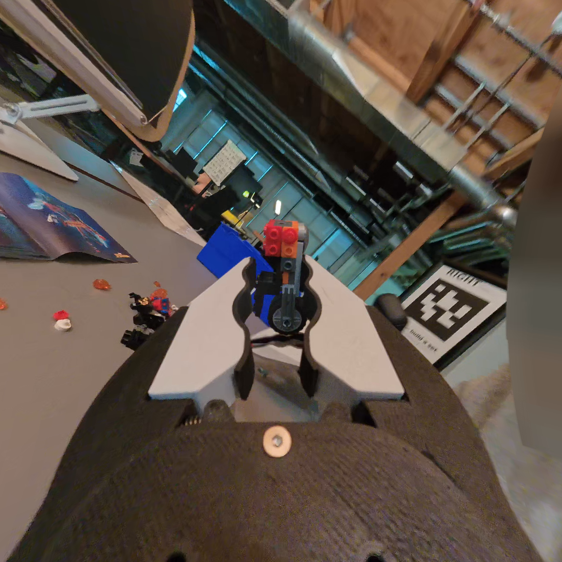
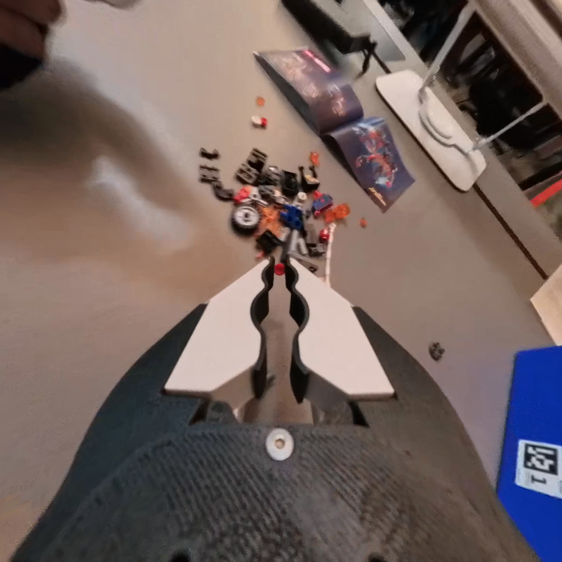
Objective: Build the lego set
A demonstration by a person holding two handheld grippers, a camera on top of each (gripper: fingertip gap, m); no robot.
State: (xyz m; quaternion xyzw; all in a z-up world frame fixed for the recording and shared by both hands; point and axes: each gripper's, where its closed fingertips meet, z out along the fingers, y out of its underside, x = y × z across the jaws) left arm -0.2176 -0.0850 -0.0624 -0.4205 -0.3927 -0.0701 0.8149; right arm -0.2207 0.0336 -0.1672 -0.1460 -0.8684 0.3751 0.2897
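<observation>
Your left gripper point(image 1: 278, 292) jaws clamp a brick model point(image 1: 281, 273), upright, above the table point(image 1: 76, 349). Your right gripper point(image 2: 279, 269) jaws pinch a red stud point(image 2: 279, 269) just short of the brick pile point(image 2: 273, 200).

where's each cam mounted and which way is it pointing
Left wrist view: on the left tool, tilted up across the table toward the ceiling; its fingers clamp a brick model.
Right wrist view: on the right tool, angled down at a loose brick pile; a small red piece sits between its tips.
Shared: open booklet, blue bin.
</observation>
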